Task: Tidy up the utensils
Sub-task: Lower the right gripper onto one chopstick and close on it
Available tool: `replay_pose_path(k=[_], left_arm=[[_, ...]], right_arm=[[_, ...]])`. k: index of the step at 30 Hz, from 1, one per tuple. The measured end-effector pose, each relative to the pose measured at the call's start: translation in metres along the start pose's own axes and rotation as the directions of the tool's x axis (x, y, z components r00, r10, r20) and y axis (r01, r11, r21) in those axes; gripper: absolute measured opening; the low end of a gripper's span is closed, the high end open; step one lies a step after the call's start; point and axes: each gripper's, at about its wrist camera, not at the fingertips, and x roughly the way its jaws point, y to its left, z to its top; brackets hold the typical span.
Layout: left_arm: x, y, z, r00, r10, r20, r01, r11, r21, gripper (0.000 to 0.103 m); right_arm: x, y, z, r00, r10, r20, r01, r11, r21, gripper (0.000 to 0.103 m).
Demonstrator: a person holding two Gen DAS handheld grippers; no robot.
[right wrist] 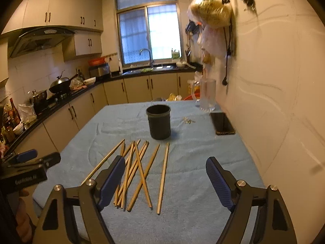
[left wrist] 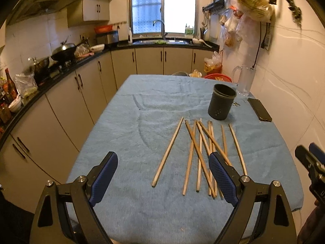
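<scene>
Several wooden chopsticks [left wrist: 199, 142] lie loose and crossed on the blue cloth [left wrist: 142, 111]; one chopstick [left wrist: 167, 152] lies apart on the left. Behind them stands a dark, empty utensil cup [left wrist: 222, 104]. My left gripper [left wrist: 163, 174] hovers open over the chopsticks' near ends, holding nothing. In the right wrist view the chopsticks [right wrist: 140, 163] lie ahead and left, the cup [right wrist: 159, 122] beyond them. My right gripper [right wrist: 165, 183] is open and empty above the cloth [right wrist: 193, 162]. Each gripper shows in the other's view: right gripper [left wrist: 306, 148], left gripper [right wrist: 40, 156].
A black phone [left wrist: 259, 109] and a glass pitcher [left wrist: 244, 80] sit by the wall on the right. Small keys [right wrist: 187, 120] lie near the cup. Kitchen counters with pots run along the left. Plastic bags hang on the right wall.
</scene>
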Motion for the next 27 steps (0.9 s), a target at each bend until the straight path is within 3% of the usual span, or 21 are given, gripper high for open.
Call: replay_pose_path(k=[7, 10, 12, 16, 18, 20, 22, 23, 27], left_arm=[[0.06, 0.007, 0.022, 0.997, -0.023, -0.067, 0.026, 0.999, 0.042, 0.091], [0.096, 0.009, 0.031, 0.983, -0.108, -0.148, 0.114, 0.993, 0.031, 0.091], [0.116, 0.007, 0.035, 0.977, -0.125, -0.17, 0.134, 0.99, 0.044, 0.089], [0.168, -0.002, 0.048, 0.958, -0.128, -0.255, 0.158, 0.983, 0.099, 0.08], [0.188, -0.01, 0.051, 0.96, -0.064, -0.274, 0.112, 0.98, 0.164, 0.078], [0.202, -0.017, 0.053, 0.957, -0.047, -0.285, 0.111, 0.97, 0.214, 0.074], [0.218, -0.022, 0.053, 0.936, -0.067, -0.345, 0.156, 0.959, 0.238, 0.062], [0.224, -0.023, 0.053, 0.927, -0.072, -0.367, 0.171, 0.954, 0.245, 0.062], [0.243, -0.026, 0.056, 0.903, -0.09, -0.421, 0.206, 0.949, 0.238, 0.062]], right_arm=[[0.055, -0.012, 0.006, 0.993, 0.045, -0.108, -0.043, 0.999, 0.024, 0.068], [0.085, -0.014, 0.009, 0.985, 0.053, -0.162, -0.049, 0.998, 0.026, 0.063], [0.104, -0.015, 0.01, 0.98, 0.067, -0.189, -0.063, 0.998, 0.031, 0.062], [0.158, -0.022, 0.016, 0.952, 0.113, -0.285, -0.098, 0.993, 0.069, 0.053], [0.185, -0.024, 0.019, 0.927, 0.133, -0.352, -0.117, 0.991, 0.065, 0.05], [0.206, -0.022, 0.019, 0.909, 0.101, -0.404, -0.102, 0.995, 0.021, 0.048], [0.226, -0.022, 0.02, 0.898, 0.094, -0.43, -0.101, 0.995, 0.007, 0.044], [0.235, -0.023, 0.019, 0.888, 0.103, -0.448, -0.108, 0.994, 0.015, 0.037], [0.259, -0.023, 0.019, 0.874, 0.107, -0.473, -0.109, 0.994, 0.024, 0.033]])
